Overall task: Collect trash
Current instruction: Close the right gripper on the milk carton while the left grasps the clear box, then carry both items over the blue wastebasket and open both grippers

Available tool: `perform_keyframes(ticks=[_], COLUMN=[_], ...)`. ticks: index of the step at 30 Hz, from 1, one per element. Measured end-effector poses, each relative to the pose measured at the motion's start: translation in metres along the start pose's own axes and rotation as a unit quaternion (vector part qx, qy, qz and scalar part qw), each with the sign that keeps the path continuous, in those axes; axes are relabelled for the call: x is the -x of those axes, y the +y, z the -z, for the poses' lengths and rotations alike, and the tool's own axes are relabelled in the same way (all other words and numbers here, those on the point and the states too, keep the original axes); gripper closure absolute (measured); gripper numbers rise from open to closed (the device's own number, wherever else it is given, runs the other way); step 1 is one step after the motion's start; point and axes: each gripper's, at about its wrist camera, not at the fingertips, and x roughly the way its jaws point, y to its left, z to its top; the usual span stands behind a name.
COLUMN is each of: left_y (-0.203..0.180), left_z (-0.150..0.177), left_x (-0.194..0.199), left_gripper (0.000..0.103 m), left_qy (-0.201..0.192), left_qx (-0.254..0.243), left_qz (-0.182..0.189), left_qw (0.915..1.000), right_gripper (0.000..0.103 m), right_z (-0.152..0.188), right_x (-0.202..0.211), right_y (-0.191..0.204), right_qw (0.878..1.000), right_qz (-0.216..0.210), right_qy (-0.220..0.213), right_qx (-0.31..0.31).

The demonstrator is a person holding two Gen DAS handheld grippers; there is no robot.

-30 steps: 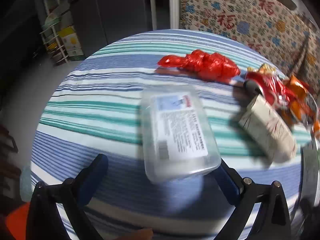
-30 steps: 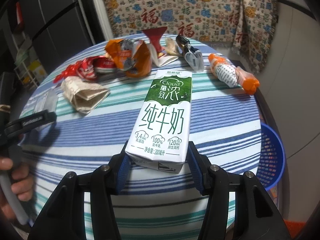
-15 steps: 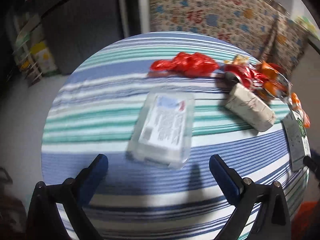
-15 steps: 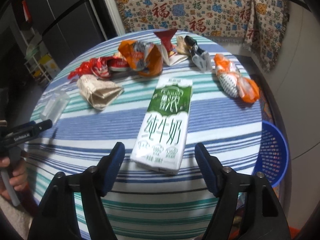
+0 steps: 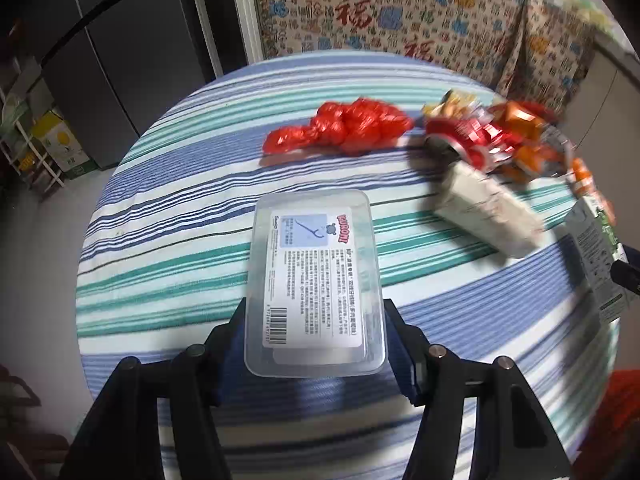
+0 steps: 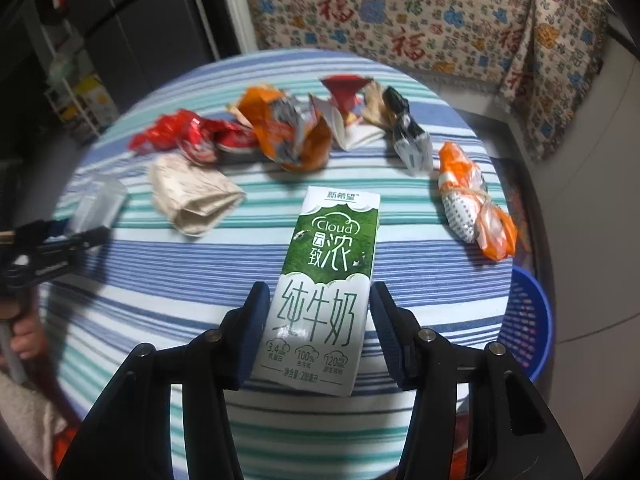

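A clear plastic box [image 5: 312, 248] with a printed label sits between the blue pads of my left gripper [image 5: 313, 308]. The jaws are closing and both pads touch its long sides. In the right wrist view a green and white milk carton [image 6: 328, 264] stands between the pads of my right gripper [image 6: 318, 292], whose jaws are also closing and press on its sides. Both things are just over the round table [image 5: 168, 240] with its blue and green striped cloth. The left gripper with the box [image 6: 100, 200] shows at the right wrist view's left edge.
Loose trash lies across the far half of the table: a red plastic bag [image 5: 344, 128], a crumpled paper bag [image 6: 192, 196], an orange wrapper [image 6: 288, 136], an orange and white bundle [image 6: 472, 204]. A blue basket [image 6: 528, 320] stands on the floor right of the table.
The left jaws stood wide around the box and have now closed onto it. The right jaws held the carton, opened half a second ago, and have closed on it again.
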Motion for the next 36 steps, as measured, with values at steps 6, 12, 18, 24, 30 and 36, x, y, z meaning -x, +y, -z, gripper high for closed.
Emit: perform_keyframes(ticks=[6, 12, 18, 24, 30, 36], left_y=[-0.040, -0.151, -0.280, -0.394, -0.458, -0.482], left_z=[-0.005, -0.025, -0.044, -0.052, -0.047, -0.042], left_x=[0.051, 0.084, 0.075, 0.028, -0.039, -0.066], left_gripper=[0.041, 0.041, 0.041, 0.041, 0.041, 0.041], left_qy=[-0.044, -0.063, -0.046, -0.022, 0.021, 0.028], left_qx=[-0.014, -0.082, -0.151, -0.183, -0.186, -0.194], left_qz=[0.056, 0.165, 0.236, 0.255, 0.252, 0.248], left_qw=[0.9974, 0.9809, 0.9589, 0.9491, 0.9495, 0.9488], right_gripper=[0.050, 0.050, 0.050, 0.050, 0.050, 0.050], right_z=[-0.002, -0.002, 0.009, 0.016, 0.030, 0.045], right_x=[0.050, 0.092, 0.099, 0.073, 0.034, 0.002], right_y=[-0.038, -0.115, -0.209, -0.283, -0.332, -0.370], right_qw=[0.998, 0.995, 0.988, 0.984, 0.980, 0.972], right_qz=[-0.040, 0.019, 0.076, 0.087, 0.070, 0.039], right_qy=[-0.044, -0.076, -0.071, -0.042, -0.017, 0.004], right_qx=[-0.031, -0.062, -0.111, -0.146, -0.186, -0.232])
